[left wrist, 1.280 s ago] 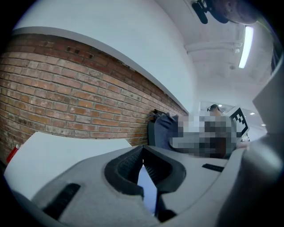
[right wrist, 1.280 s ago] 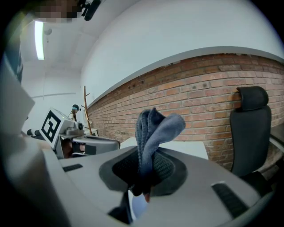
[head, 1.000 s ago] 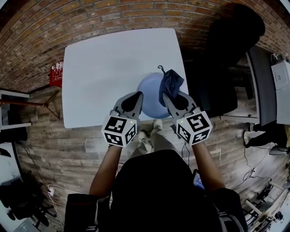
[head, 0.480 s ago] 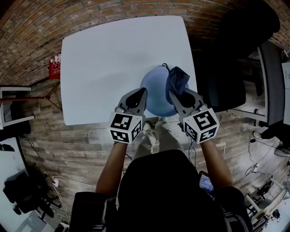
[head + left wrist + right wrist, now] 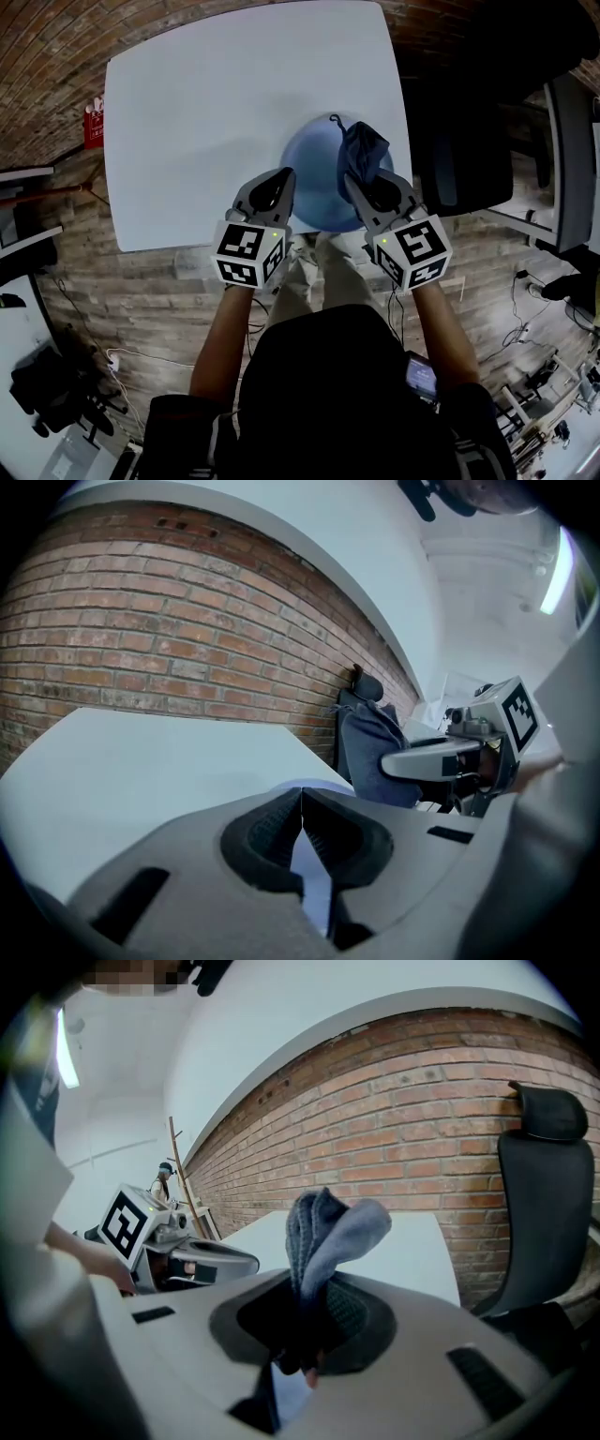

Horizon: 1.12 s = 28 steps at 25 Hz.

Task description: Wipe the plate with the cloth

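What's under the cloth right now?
The blue plate, on the white table. The cloth, pinched in the right gripper, covers the plate's right side; that patch cannot be seen.

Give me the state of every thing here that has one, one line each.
plate, lying flat on the table, near its front edge.
cloth, bunched, over the plate's right side.
right gripper, shut on the cloth.
left gripper, shut, nothing between its jaws, tips at the plate's left rim.
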Each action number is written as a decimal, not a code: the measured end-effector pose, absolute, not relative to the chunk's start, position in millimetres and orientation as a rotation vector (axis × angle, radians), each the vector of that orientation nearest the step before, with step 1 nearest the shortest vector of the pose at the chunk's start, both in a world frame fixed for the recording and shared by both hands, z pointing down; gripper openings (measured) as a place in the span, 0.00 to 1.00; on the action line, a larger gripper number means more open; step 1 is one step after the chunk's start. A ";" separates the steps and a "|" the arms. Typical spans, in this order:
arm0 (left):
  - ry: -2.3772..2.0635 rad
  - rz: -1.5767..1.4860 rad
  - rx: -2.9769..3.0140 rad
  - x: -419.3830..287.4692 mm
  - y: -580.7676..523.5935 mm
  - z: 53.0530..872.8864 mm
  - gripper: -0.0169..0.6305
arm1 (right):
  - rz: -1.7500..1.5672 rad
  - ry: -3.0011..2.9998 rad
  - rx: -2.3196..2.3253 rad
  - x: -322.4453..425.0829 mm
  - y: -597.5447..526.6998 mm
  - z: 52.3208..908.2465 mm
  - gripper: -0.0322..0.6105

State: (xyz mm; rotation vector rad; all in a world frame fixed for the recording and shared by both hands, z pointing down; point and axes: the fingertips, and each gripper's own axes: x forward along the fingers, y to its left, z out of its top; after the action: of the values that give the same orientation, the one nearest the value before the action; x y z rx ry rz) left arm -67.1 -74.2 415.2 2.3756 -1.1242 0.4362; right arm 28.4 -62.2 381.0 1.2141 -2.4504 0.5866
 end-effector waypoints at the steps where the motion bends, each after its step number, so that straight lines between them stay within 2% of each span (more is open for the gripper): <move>1: -1.124 0.441 2.373 -66.8 -74.9 418.6 0.05 | 0.588 -2.448 1.207 28.0 -62.0 384.4 0.15; 28: -1.158 0.557 2.374 -63.8 -124.9 462.7 0.06 | 0.643 -2.399 1.081 16.2 -58.8 446.4 0.15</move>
State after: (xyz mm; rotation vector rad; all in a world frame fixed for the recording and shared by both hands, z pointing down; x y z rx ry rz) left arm -63.8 -124.9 462.7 2.3742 -1.1578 0.5566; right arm 16.2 -58.8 446.4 1.0810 -2.3988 0.6427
